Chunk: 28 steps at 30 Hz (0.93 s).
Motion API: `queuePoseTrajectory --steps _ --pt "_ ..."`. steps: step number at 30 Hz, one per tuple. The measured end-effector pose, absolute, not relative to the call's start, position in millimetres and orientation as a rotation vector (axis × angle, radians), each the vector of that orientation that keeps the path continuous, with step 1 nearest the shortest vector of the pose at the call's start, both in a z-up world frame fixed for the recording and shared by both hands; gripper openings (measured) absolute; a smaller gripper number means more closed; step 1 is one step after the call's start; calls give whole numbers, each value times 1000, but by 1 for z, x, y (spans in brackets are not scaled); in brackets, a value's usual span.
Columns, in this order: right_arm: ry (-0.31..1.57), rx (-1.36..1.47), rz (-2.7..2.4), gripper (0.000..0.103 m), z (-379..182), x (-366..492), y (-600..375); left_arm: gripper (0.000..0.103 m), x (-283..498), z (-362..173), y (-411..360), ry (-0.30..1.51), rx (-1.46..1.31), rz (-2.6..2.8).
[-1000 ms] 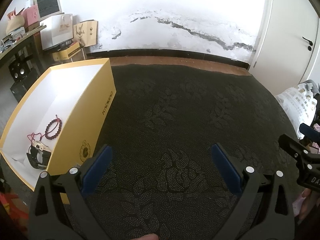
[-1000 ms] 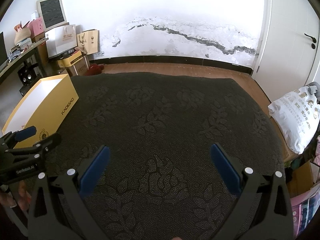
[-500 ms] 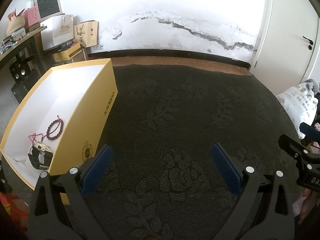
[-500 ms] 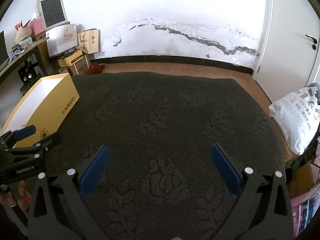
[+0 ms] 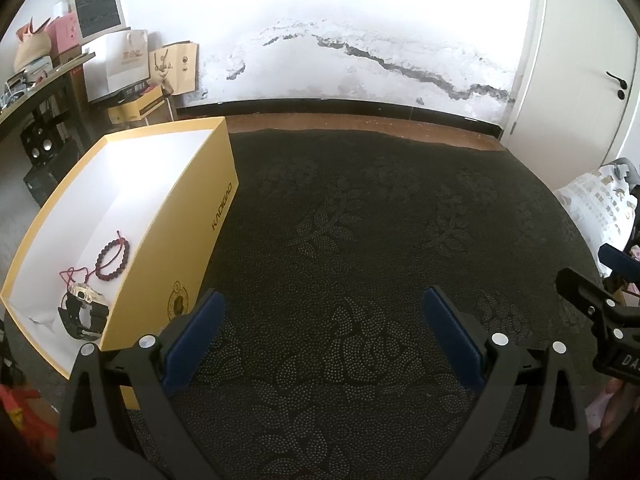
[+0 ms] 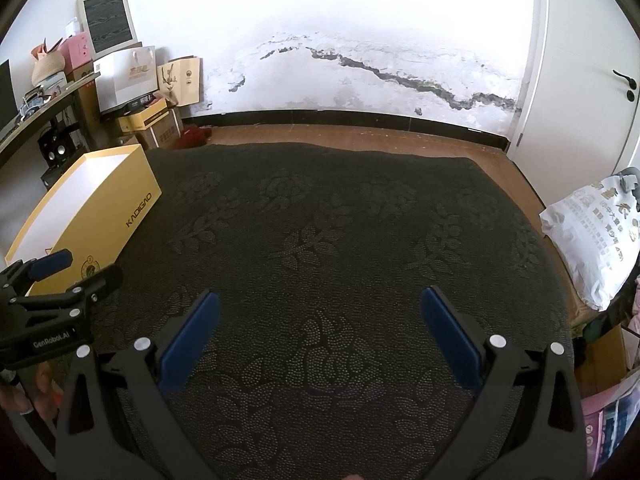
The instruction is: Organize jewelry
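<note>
Dark patterned bedding (image 5: 360, 260) lay bare while both hand-held grippers, left (image 5: 324, 332) and right (image 6: 320, 332), gaped empty; reaching blind for the beaded bracelet (image 5: 113, 255) beside the watch (image 5: 82, 312) could tip the yellow box (image 5: 172, 248).

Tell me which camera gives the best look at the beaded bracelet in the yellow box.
The left wrist view. It looks down into the yellow box, so the beaded bracelet shows lying on the white floor near a watch. The right wrist view shows only the box's outer side and part of its white inside; the bracelet is hidden there.
</note>
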State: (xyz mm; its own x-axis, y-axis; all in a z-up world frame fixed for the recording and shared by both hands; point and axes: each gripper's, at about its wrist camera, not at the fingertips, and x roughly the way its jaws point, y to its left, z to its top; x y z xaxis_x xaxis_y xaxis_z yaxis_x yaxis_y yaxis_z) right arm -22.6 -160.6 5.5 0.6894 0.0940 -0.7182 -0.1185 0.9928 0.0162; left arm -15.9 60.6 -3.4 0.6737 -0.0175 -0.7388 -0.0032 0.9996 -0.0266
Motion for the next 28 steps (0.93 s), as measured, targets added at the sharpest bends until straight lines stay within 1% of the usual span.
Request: queuePoseTrajectory --steps 17,28 --pt "801 -34 120 97 6 -22 -160 97 -20 -5 65 811 -23 -1" --pt "801 -34 125 97 6 -20 -157 97 -14 -7 71 854 -42 -17"
